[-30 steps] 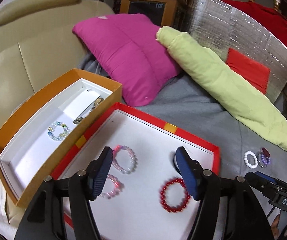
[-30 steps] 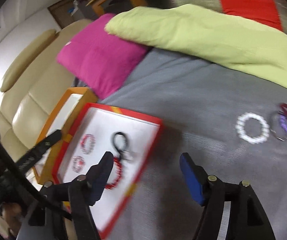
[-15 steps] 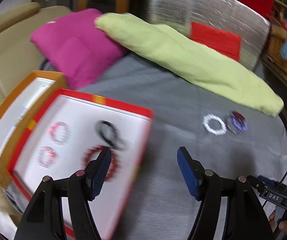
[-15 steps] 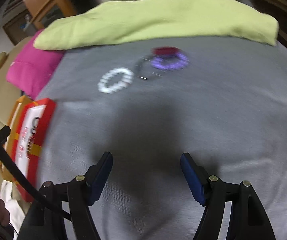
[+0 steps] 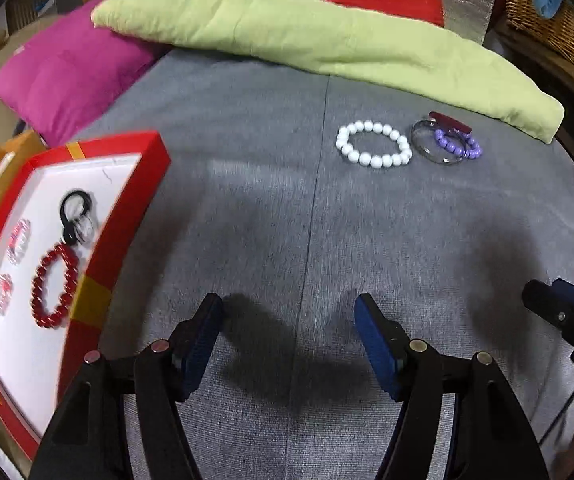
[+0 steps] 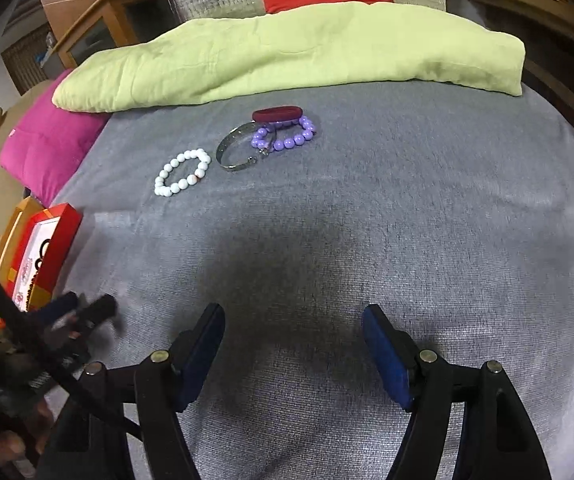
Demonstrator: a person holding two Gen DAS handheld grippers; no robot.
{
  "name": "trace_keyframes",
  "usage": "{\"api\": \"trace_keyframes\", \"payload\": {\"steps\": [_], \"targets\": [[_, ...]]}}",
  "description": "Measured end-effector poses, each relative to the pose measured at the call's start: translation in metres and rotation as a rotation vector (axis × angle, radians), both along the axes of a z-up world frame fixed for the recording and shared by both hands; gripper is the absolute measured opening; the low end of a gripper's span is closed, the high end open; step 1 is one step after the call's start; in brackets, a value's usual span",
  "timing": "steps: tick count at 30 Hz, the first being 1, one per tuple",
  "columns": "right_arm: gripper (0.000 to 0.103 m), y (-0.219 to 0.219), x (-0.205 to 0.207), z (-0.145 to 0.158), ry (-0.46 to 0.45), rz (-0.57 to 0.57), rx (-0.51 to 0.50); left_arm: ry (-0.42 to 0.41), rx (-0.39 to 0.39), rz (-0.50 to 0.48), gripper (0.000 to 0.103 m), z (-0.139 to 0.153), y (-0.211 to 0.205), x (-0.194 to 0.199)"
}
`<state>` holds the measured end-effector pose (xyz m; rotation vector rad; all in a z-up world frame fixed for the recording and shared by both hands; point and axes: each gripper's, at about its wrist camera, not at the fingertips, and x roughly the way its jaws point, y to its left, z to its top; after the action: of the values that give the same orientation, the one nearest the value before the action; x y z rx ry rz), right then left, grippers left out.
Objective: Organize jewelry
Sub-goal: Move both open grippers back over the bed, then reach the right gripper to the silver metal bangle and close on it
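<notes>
Grey blanket spread flat, white bead bracelet lying on it, silver bangle just beside, overlapping purple beads, dark red band at their far edge, red tray at the left edge, green cushion and pink pillow along the back

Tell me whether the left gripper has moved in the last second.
Yes. The left gripper swung right, off the red tray and over the grey cloth, toward the white bead bracelet.
</notes>
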<state>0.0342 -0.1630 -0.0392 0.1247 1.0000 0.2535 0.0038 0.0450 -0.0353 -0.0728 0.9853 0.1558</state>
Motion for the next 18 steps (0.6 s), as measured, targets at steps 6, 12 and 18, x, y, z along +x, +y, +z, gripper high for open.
{"api": "trace_keyframes", "payload": {"steps": [6,12,18], "targets": [[0.062,-0.007,0.021,0.014,0.026,-0.042,0.042,0.007,-0.038,0.008,0.069,-0.001,0.004,-0.003],[0.043,0.006,0.087,0.018,0.129,-0.101,0.084,0.013,-0.092,0.011,0.069,0.002,0.014,-0.005],[0.036,0.025,0.131,0.017,0.17,-0.147,0.077,0.019,-0.098,0.005,0.074,0.003,0.012,-0.002]]}}
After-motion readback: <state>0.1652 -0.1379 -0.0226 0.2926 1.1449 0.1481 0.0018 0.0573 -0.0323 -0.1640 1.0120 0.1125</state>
